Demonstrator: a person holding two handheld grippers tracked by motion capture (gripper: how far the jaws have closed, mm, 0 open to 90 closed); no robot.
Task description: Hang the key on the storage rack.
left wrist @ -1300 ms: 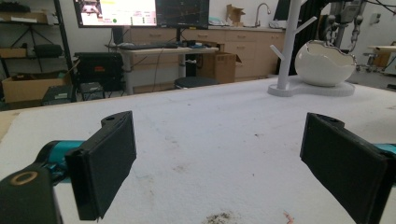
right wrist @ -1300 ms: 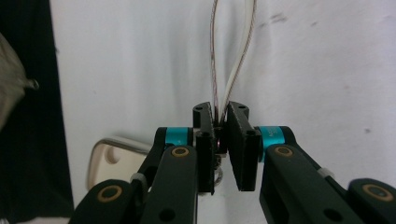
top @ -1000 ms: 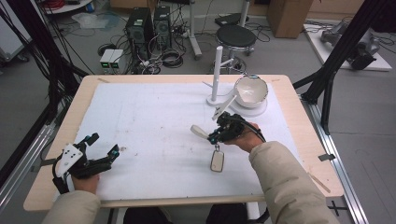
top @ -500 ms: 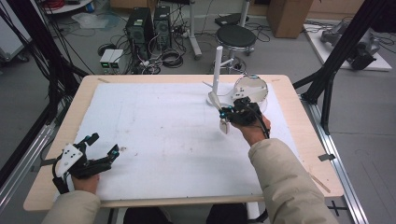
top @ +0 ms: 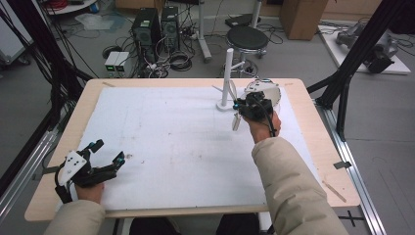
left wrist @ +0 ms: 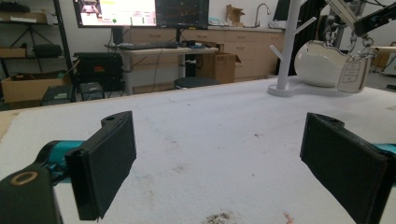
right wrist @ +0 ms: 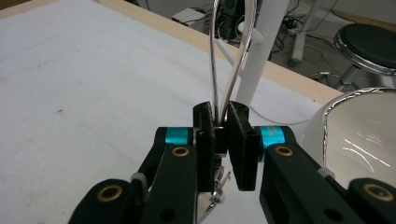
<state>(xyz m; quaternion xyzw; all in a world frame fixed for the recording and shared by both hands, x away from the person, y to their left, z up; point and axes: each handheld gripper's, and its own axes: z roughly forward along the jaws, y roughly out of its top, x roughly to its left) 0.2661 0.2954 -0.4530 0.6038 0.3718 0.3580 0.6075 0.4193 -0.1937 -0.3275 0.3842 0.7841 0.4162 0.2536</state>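
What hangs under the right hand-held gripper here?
A car key fob dangles below the right hand-held gripper, whose jaws pinch its metal ring. It hangs clear of the table, beside the white peg stand. The bowl's inside is partly hidden.

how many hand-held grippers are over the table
2. The left hand-held gripper is at the table's near left corner, jaws wide apart with nothing between them. The right hand-held gripper is at the far right beside the white stand, shut on a key ring.

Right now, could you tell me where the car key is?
High view: the car key hangs from the right tongs at the table's far right, beside the white stand.
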